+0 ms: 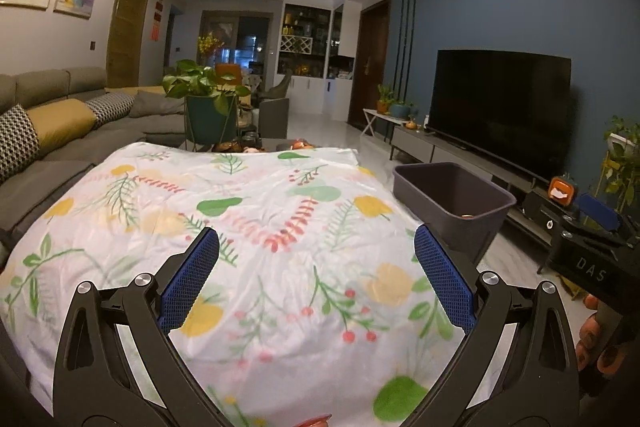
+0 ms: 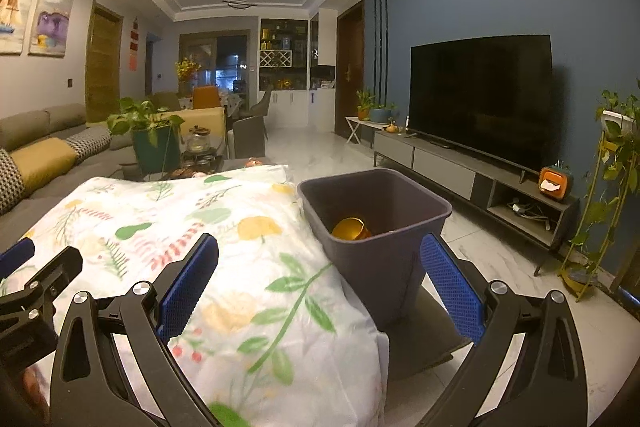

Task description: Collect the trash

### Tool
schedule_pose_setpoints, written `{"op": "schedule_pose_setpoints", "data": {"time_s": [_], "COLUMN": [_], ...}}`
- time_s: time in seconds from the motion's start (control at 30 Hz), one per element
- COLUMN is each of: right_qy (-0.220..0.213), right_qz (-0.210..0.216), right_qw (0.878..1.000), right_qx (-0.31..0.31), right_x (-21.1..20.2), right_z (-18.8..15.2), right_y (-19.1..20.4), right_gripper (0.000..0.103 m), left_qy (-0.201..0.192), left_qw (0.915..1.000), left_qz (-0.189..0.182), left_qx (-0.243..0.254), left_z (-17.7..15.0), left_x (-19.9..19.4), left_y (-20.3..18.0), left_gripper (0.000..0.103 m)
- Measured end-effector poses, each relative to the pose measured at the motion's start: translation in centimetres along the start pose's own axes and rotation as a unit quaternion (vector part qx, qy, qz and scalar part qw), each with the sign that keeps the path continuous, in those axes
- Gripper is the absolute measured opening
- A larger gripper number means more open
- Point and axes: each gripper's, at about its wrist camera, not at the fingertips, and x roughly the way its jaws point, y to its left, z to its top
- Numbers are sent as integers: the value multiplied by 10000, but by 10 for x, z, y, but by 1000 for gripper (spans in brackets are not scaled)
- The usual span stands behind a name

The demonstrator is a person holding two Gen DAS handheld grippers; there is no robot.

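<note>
A dark grey trash bin (image 2: pixel 376 251) stands on the floor at the right edge of the table; an orange-gold cup-like piece of trash (image 2: pixel 350 228) lies inside it. In the left wrist view the bin (image 1: pixel 456 203) shows to the right, with a bit of orange at its bottom. My left gripper (image 1: pixel 316 275) hovers open over the floral tablecloth (image 1: pixel 248 227), nothing between its blue pads. My right gripper (image 2: pixel 320 283) is open too, above the cloth's right edge (image 2: pixel 240 267) and just in front of the bin. The right gripper's body (image 1: pixel 592 251) appears at the left view's right edge.
A grey sofa (image 1: pixel 60 131) with cushions runs along the left. A potted plant (image 1: pixel 208 107) and a tea set (image 2: pixel 198 151) sit beyond the table. A large TV (image 2: pixel 480 99) on a low cabinet (image 2: pixel 480 179) lines the right wall. White tiled floor (image 2: pixel 500 259) lies between.
</note>
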Motion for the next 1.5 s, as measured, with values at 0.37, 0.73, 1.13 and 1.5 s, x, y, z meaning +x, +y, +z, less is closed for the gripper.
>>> {"op": "schedule_pose_setpoints", "data": {"time_s": [0.37, 0.73, 1.13, 1.5], "right_qy": [-173, -279, -310, -311], "right_qz": [126, 158, 180, 165], "right_qw": [9997, 9995, 9993, 9994], "right_qx": [-75, -59, -46, -38], "right_x": [-43, -55, -59, -59], "right_z": [-12, -14, -14, -13], "right_y": [12, 13, 15, 14], "right_gripper": [97, 97, 97, 97], "left_qy": [-107, -203, -231, -231], "left_qw": [9999, 9998, 9997, 9997], "left_qz": [42, 30, 29, 6], "left_qx": [85, 57, 81, 111], "left_z": [-9, -6, -7, -6], "left_x": [-41, -52, -53, -54], "left_y": [3, 4, 3, 0], "left_gripper": [97, 97, 97, 97]}}
